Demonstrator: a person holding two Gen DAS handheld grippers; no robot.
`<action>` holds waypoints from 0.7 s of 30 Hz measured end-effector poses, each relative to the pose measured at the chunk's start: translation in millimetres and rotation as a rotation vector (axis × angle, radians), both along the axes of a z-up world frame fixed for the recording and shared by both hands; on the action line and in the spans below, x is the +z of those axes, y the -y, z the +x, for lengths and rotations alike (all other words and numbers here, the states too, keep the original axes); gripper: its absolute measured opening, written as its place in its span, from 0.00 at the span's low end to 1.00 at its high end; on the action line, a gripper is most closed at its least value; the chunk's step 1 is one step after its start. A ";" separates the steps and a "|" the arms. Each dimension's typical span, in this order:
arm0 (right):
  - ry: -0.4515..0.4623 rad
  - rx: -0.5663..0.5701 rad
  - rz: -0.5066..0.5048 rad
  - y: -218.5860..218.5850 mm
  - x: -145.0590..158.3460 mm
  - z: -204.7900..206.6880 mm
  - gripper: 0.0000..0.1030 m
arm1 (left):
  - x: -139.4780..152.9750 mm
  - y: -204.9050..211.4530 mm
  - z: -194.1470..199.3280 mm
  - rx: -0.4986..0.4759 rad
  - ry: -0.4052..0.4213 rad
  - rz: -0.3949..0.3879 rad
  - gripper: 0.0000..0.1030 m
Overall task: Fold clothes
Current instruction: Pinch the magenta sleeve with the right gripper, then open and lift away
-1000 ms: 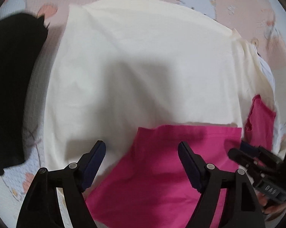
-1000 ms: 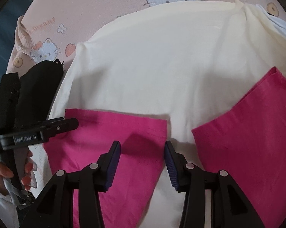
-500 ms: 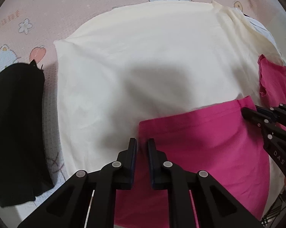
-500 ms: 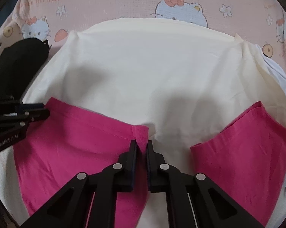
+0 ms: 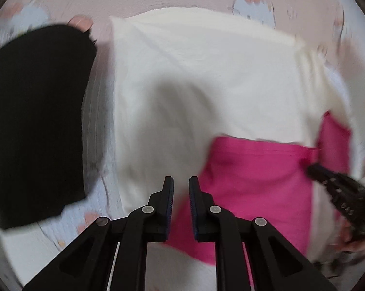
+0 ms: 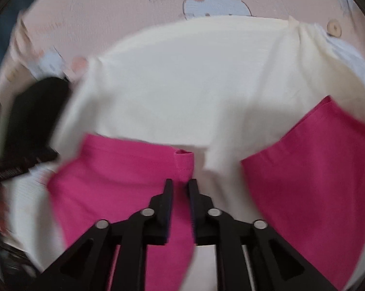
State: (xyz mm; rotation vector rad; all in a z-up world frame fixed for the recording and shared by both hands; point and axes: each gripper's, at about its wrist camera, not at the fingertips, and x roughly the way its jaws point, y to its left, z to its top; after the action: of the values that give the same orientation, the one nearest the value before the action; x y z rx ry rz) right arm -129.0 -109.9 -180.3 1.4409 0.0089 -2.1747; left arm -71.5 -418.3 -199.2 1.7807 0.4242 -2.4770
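A bright pink garment [image 5: 260, 181] lies on a wide cream cloth [image 5: 206, 72]. My left gripper [image 5: 181, 189] is shut at the garment's left corner, and the pink cloth slants up to its fingers. In the right wrist view the same pink piece [image 6: 124, 181] has its upper right hem pinched into a small upright fold between the narrow jaws of my right gripper [image 6: 180, 189]; those jaws are opening, with the cloth still between them. The right gripper [image 5: 313, 167] shows at the pink hem's right end. The left gripper [image 6: 24, 165] is a blurred black shape.
A black garment [image 5: 36, 121] lies left of the cream cloth. A second pink part [image 6: 315, 181] lies to the right. Everything rests on a pink cartoon-cat bedsheet [image 6: 109, 12]. A hand [image 5: 357, 242] holds the right gripper.
Both grippers went from wide open to closed on the pink garment's upper edge. The hem at the right gripper bunched into a fold, and the left corner rose with the left gripper.
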 end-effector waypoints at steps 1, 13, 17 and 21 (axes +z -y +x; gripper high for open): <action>-0.014 0.011 -0.025 -3.8 5.1 3.9 0.45 | 4.1 2.6 6.8 0.013 0.000 0.031 0.11; -0.106 0.088 -0.079 -70.8 39.5 63.9 0.51 | -40.5 -52.7 69.2 0.167 0.084 0.453 0.42; -0.131 0.078 -0.105 -104.0 49.1 90.9 0.51 | -55.9 -70.3 84.1 0.227 0.046 0.464 0.63; -0.128 0.017 -0.105 -141.6 51.8 104.1 0.52 | -45.7 -80.6 88.2 0.243 0.021 0.359 0.63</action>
State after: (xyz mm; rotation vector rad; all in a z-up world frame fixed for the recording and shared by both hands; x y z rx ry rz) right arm -24.8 31.7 -128.5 1.2380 -0.0459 -2.2158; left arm 16.7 -337.7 -245.0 1.7360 1.0717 -2.3217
